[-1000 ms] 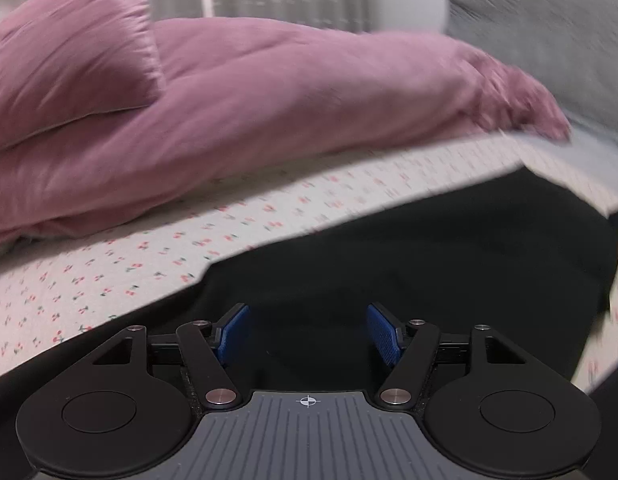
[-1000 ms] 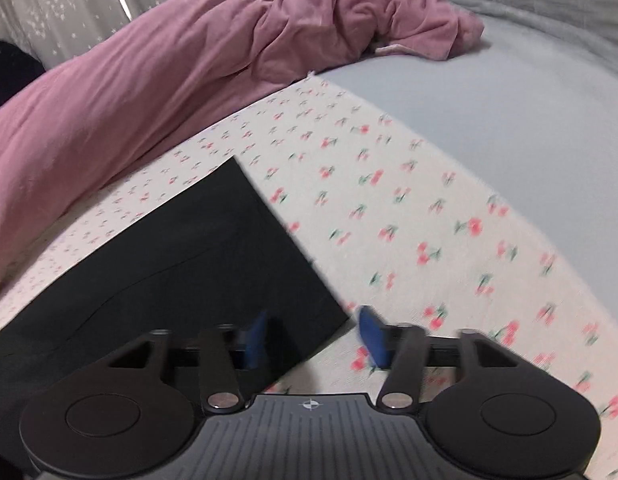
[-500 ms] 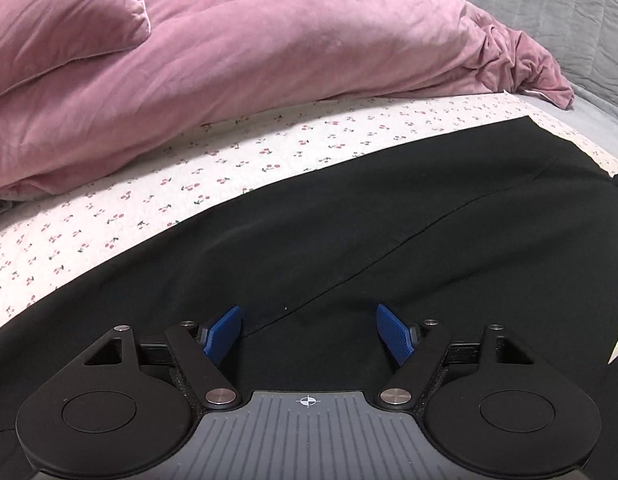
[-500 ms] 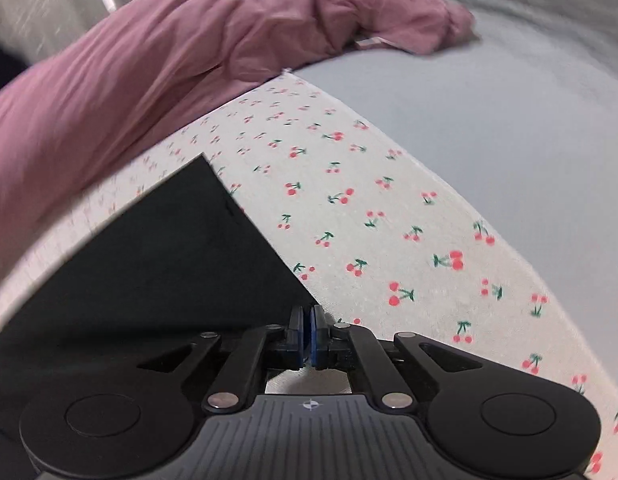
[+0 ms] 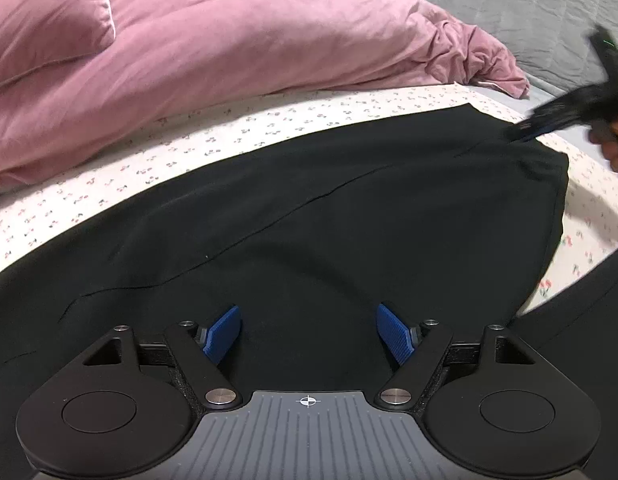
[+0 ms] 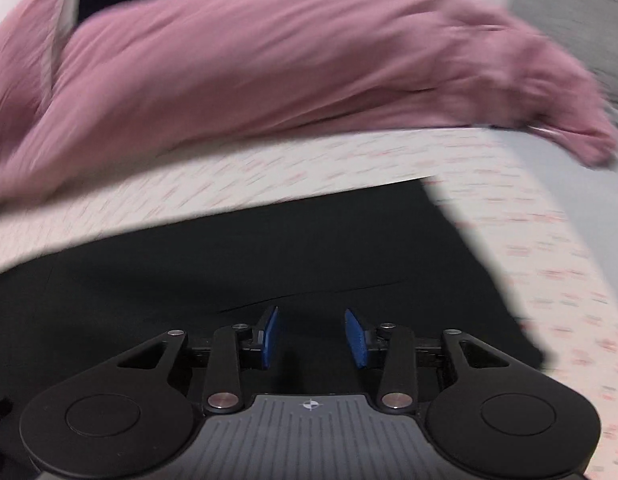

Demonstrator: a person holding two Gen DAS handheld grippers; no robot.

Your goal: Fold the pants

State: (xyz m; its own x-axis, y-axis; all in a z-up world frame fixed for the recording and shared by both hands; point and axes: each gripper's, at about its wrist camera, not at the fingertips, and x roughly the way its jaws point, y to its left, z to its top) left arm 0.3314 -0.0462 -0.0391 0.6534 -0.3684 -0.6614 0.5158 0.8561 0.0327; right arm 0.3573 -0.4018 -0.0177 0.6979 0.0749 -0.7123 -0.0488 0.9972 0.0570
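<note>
Black, thin-fabric pants (image 5: 329,208) are spread flat on the cherry-print sheet (image 5: 269,128), long axis across both views. Left gripper (image 5: 309,332) is held wide open, empty, above the cloth. Right gripper (image 6: 311,336), jaws just parted, empty, is nearer the hem end.

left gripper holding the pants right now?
No: the left gripper stands open above the pants, its blue pads apart with no cloth pinched between them.
</note>
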